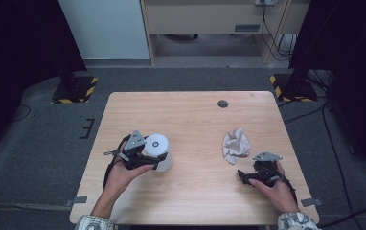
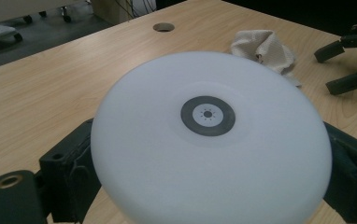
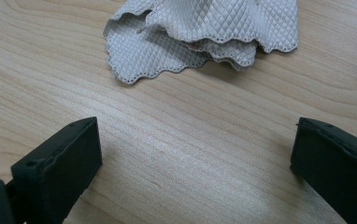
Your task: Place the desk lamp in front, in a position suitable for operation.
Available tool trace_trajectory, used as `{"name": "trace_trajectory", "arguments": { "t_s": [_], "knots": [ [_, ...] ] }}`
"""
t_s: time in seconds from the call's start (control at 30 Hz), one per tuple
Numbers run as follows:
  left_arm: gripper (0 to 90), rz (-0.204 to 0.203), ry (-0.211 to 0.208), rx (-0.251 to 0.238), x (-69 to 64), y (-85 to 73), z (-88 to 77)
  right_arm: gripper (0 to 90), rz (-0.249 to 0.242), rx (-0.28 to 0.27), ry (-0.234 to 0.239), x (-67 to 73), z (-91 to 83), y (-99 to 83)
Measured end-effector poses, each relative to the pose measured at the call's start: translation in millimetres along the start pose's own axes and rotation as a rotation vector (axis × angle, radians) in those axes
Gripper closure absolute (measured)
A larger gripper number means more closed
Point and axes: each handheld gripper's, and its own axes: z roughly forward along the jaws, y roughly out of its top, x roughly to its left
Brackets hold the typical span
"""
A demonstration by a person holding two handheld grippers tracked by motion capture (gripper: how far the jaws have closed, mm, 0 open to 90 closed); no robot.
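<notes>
The left gripper (image 1: 153,160) is clamping a white cup (image 1: 158,151) on the left half of the wooden counter (image 1: 195,120). In the left gripper view its two black jaws are pressing against opposite sides of the cup (image 2: 211,140), whose flat white end with a small grey ring is facing the camera. The jaws are spread wide to take the cup's body, and both are touching it. In the high view the cup is sitting on the counter, leaning a little, with the person's left hand (image 1: 121,175) wrapped around the gripper's handle behind it.

The right gripper (image 1: 242,176) is lying low over the right half of the counter, held by the right hand (image 1: 274,187). In the right gripper view its jaws are standing wide apart with bare wood between them, gripping nothing. A crumpled white cloth (image 3: 200,32) is lying just ahead of those jaws, apart from them. In the high view the cloth (image 1: 234,144) is resting between the two grippers, nearer the right one. The cloth (image 2: 265,49) is also showing beyond the cup in the left gripper view.
</notes>
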Motion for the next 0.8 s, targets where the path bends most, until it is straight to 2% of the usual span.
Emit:
{"name": "trace_trajectory", "arguments": {
  "t_s": [0.17,0.27,0.43,0.6,0.8],
  "knots": [
    [7.8,0.02,-0.02,0.004,-10.5,6.3,4.9,2.3,-0.001,0.0,0.0,0.0,0.0,0.0],
    [7.8,0.032,-0.017,0.001,-16.9,10.8,7.6,2.3,-0.001,0.0,0.001,0.0,0.0,0.1],
    [7.8,0.033,-0.042,-0.007,-24.0,16.3,11.5,2.3,-0.001,0.0,0.002,0.0,0.1,0.1],
    [7.8,0.047,-0.05,-0.005,-32.8,19.0,14.3,2.2,-0.002,-0.002,0.001,0.2,0.6,0.4],
    [7.8,0.07,-0.082,0.011,-47.2,22.2,25.2,2.2,-0.007,0.0,0.005,-0.1,1.0,0.9]
  ]
}}
